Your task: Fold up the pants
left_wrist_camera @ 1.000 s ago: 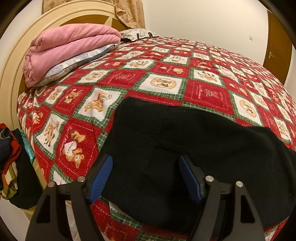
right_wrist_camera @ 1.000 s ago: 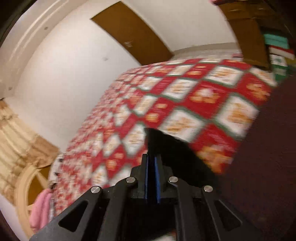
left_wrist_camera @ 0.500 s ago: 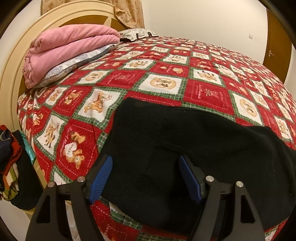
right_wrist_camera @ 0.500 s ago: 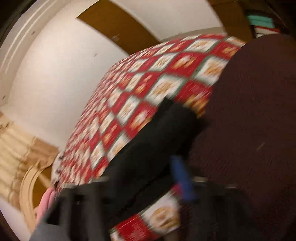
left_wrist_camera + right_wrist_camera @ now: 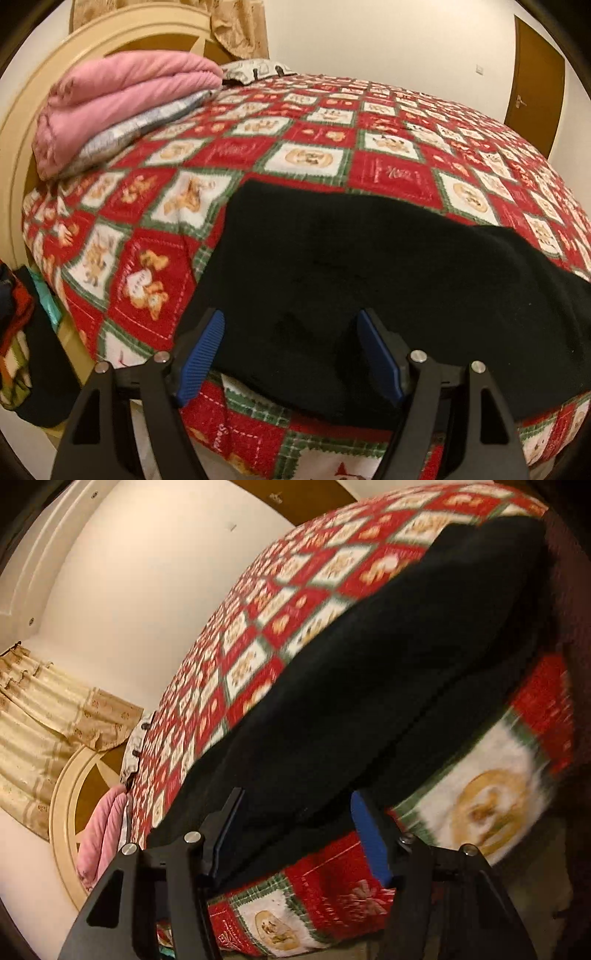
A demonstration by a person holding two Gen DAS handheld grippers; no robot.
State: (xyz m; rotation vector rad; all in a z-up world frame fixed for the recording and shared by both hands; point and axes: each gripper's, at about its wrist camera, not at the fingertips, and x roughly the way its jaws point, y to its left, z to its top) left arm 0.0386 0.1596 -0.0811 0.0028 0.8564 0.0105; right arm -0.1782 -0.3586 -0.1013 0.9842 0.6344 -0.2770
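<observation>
Lying across the near edge of the bed (image 5: 388, 173), the black pants (image 5: 351, 266) spread flat over the red, white and green patchwork bedspread (image 5: 236, 151), their near hem hanging slightly past the mattress edge. Relative to the pants, the left hand-held gripper (image 5: 291, 347) hovers at their near hem with its blue-padded fingers (image 5: 201, 354) spread wide, one on each side of the cloth, with nothing pinched between them. In the right wrist view, the right hand-held gripper (image 5: 295, 834) sits at another stretch of the pants (image 5: 369, 686) near the bed's edge, its jaws likewise spread apart and the dark fabric lying between them; this view is blurred, so whether the pads touch the cloth cannot be told. Beyond the pants, towards the cream headboard (image 5: 33, 110), a folded pink blanket (image 5: 122, 96) rests on a pillow (image 5: 140, 125). Farther beyond, a brown door (image 5: 535, 81) stands in the wall.
</observation>
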